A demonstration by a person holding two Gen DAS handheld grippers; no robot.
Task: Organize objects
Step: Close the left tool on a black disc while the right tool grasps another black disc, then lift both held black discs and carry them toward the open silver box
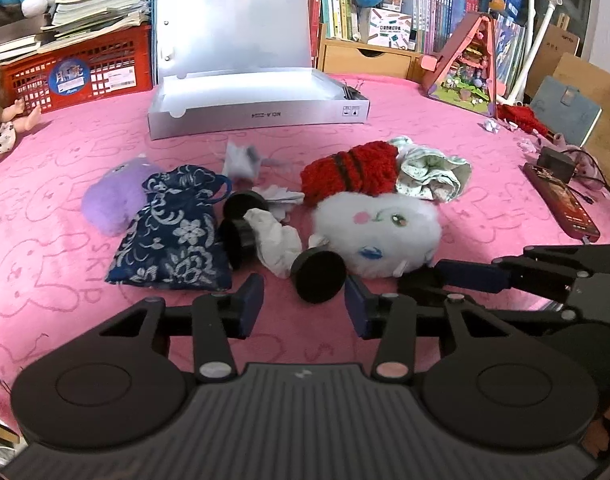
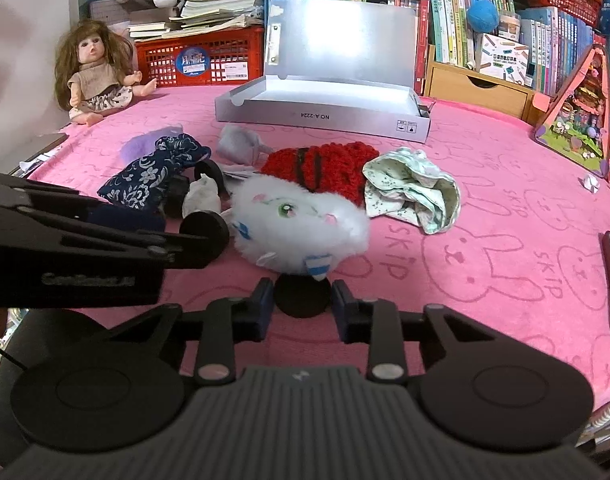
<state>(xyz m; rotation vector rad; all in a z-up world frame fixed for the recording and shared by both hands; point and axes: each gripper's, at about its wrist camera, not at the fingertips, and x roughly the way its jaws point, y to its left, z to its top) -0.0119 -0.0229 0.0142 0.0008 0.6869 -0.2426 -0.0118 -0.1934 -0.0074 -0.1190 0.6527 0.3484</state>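
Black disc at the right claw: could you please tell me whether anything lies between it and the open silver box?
Yes. The white plush toy lies right behind the black disc, and the red knitted piece lies beyond it, before the silver box.

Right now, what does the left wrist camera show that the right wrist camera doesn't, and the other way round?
Left wrist only: the teal notebook, the black adapter with its cable, and the white pipes. Right wrist only: the whole doll; the left view catches just its edge. Both: the open silver box, white plush, blue floral pouch and red knit piece on the pink blanket.
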